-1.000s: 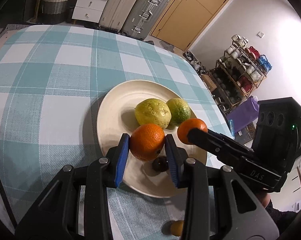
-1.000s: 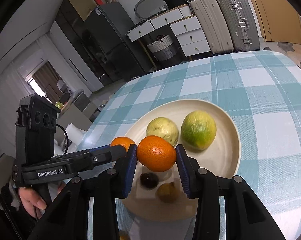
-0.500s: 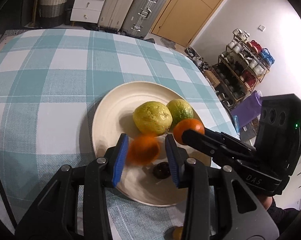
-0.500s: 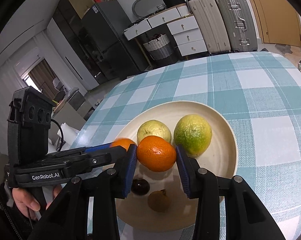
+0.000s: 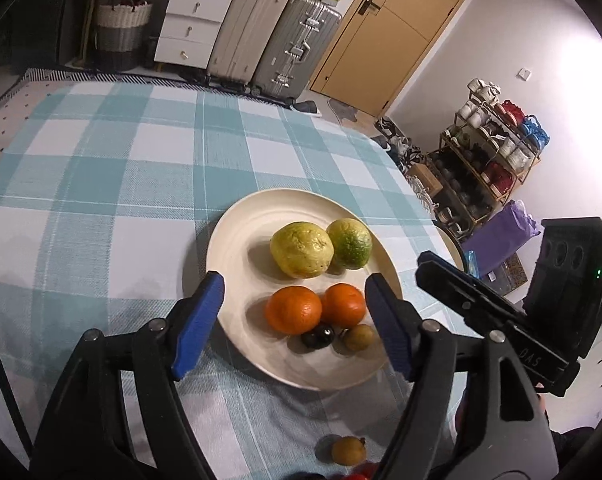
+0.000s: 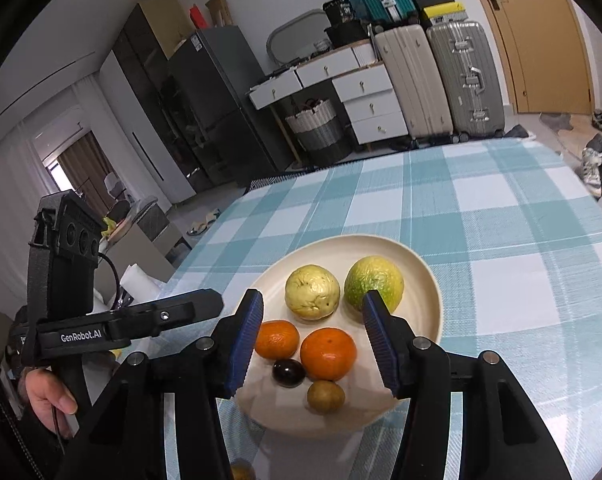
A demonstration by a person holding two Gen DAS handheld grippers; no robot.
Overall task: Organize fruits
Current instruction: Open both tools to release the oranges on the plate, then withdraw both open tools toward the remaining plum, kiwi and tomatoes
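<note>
Opening above plate: both tools, oranges released

**Six fruits gathered on the plate**

On the cream plate two oranges sat side by side, touching. Behind them lay a yellow-green guava against a greener one. A small dark plum and a small brownish fruit rested at the near edge. Another small yellowish fruit lay off the plate on the checked cloth.
</note>
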